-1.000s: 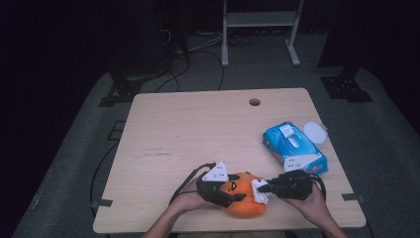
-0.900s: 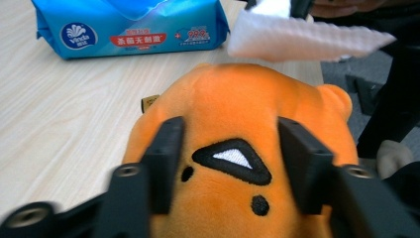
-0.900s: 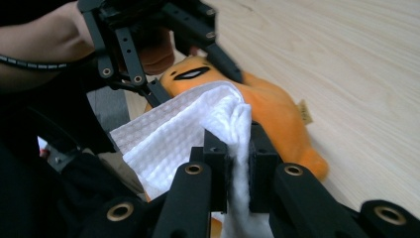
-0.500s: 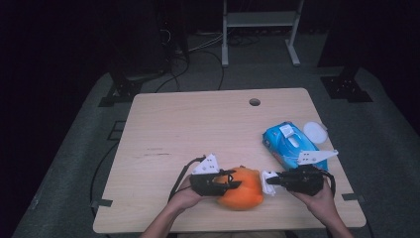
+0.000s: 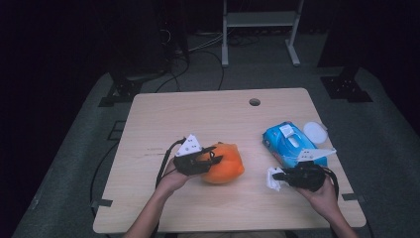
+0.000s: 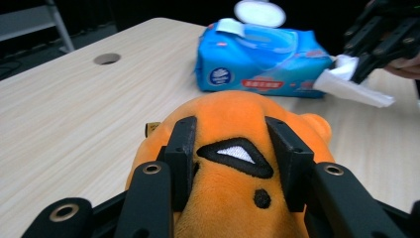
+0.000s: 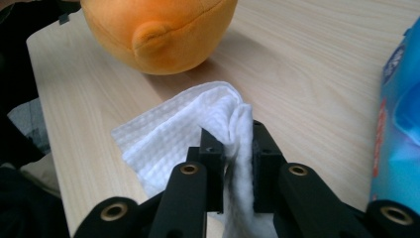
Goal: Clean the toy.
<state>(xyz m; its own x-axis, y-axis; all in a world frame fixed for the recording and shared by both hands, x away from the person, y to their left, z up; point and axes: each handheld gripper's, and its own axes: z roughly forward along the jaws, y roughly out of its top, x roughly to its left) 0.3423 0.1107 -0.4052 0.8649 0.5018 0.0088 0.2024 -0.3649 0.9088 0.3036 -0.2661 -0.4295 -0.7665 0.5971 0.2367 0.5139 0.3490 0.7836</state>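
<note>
Dark flooring and a metal stand surround a pale wooden table (image 5: 163, 124) with a small round hole near its far edge. On the near half of the table, the left gripper (image 5: 214, 154) is clamped on an orange plush toy (image 5: 225, 163). Seen along that gripper, its two black jaws press into either side of the toy's top, with a stitched black-and-white eye patch (image 6: 236, 154) showing between them. The toy sits on the table, held from its left side.

Well apart to the right, the right gripper (image 5: 274, 176) pinches a crumpled white wipe (image 5: 271, 179). Along this gripper's own jaws, the wipe is squeezed tight between the two fingers, its loose folds spreading out ahead of the fingertips and to their left, resting on the wood. Beyond the fingertips the orange toy (image 7: 158, 29) stands on the table, near the wipe (image 7: 183, 129) but not touching it.

Just beyond the right gripper lies a blue pack of wipes (image 5: 287, 144), its round white lid (image 5: 315, 132) flipped open
</note>
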